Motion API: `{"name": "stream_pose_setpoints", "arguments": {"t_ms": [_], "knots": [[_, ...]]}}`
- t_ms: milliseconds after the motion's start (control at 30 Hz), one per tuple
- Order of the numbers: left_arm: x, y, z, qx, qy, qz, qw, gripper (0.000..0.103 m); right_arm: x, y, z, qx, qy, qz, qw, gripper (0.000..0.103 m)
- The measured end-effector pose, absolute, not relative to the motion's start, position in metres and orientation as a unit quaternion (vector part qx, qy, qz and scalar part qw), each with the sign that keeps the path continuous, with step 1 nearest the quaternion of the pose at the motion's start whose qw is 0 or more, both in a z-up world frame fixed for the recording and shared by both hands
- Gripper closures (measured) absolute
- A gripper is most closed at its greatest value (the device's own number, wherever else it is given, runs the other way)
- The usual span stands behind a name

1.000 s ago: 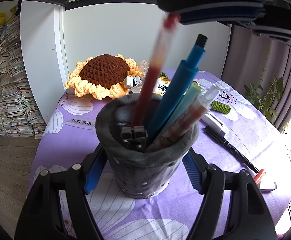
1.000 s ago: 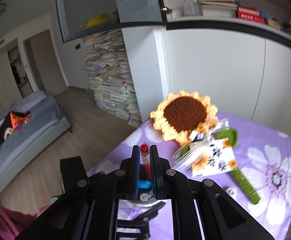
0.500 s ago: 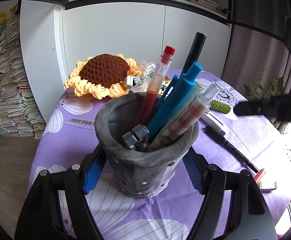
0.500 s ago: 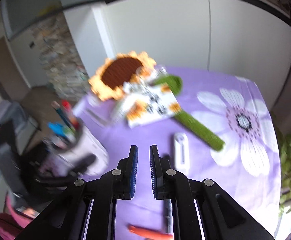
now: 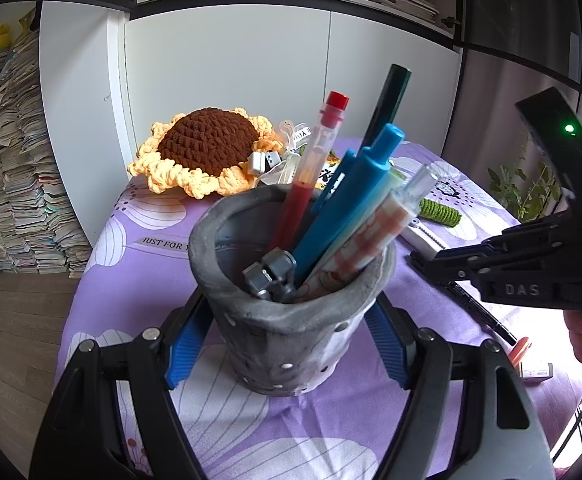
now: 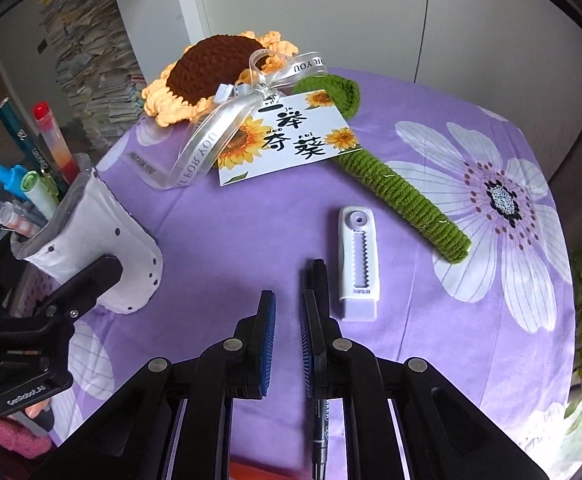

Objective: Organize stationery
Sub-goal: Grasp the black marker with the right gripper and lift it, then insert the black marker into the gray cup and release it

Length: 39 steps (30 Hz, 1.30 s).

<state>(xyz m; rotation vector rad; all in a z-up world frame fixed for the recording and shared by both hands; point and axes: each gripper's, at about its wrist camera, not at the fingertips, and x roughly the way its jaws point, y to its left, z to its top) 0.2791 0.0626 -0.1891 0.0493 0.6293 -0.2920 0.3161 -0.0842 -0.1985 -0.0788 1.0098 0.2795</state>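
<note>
Grey cup (image 5: 291,312) of pens sits between the left gripper's (image 5: 287,344) just-loosening jaws, while the empty, closed right gripper (image 6: 287,316) hovers over the black pen (image 6: 318,280) and must open to take it.

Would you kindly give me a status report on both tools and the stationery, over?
Left tool just opening, pen holder between its fingers. Right tool shut, empty, above black marker. White dispenser beside it, nothing blocking.
</note>
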Motion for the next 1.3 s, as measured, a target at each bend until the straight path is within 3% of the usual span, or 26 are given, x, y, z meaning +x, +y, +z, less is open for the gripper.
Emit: {"name": "stream_pose_setpoints", "arguments": {"t_ms": [167, 200, 300, 333, 667, 733, 767, 967, 1300], "knots": [[0.279, 0.062, -0.189, 0.025, 0.309, -0.145, 0.94, 0.027, 0.328, -0.086, -0.205, -0.043, 0.485, 0.117, 0.866, 0.09], [0.279, 0.062, -0.189, 0.025, 0.309, -0.145, 0.94, 0.027, 0.329, -0.086, -0.205, -0.046, 0.485, 0.114, 0.866, 0.087], [0.279, 0.062, -0.189, 0.025, 0.309, -0.145, 0.94, 0.027, 0.334, -0.09, -0.209, -0.038, 0.495, 0.114, 0.861, 0.065], [0.279, 0.062, -0.189, 0.025, 0.309, -0.145, 0.94, 0.027, 0.336, -0.09, -0.211, -0.037, 0.498, 0.115, 0.859, 0.064], [0.279, 0.062, -0.189, 0.025, 0.309, -0.145, 0.94, 0.027, 0.345, -0.084, -0.214, -0.047, 0.505, 0.126, 0.853, 0.064], [0.279, 0.062, -0.189, 0.025, 0.309, -0.145, 0.94, 0.027, 0.345, -0.085, -0.214, -0.049, 0.507, 0.126, 0.851, 0.072], [0.279, 0.062, -0.189, 0.025, 0.309, -0.145, 0.94, 0.027, 0.344, -0.085, -0.214, -0.054, 0.508, 0.124, 0.851, 0.088], [0.279, 0.062, -0.189, 0.025, 0.309, -0.145, 0.939, 0.027, 0.334, -0.08, -0.204, -0.069, 0.498, 0.139, 0.853, 0.088], [0.279, 0.062, -0.189, 0.025, 0.309, -0.145, 0.939, 0.027, 0.284, -0.075, -0.109, -0.037, 0.362, 0.185, 0.913, 0.089]]}}
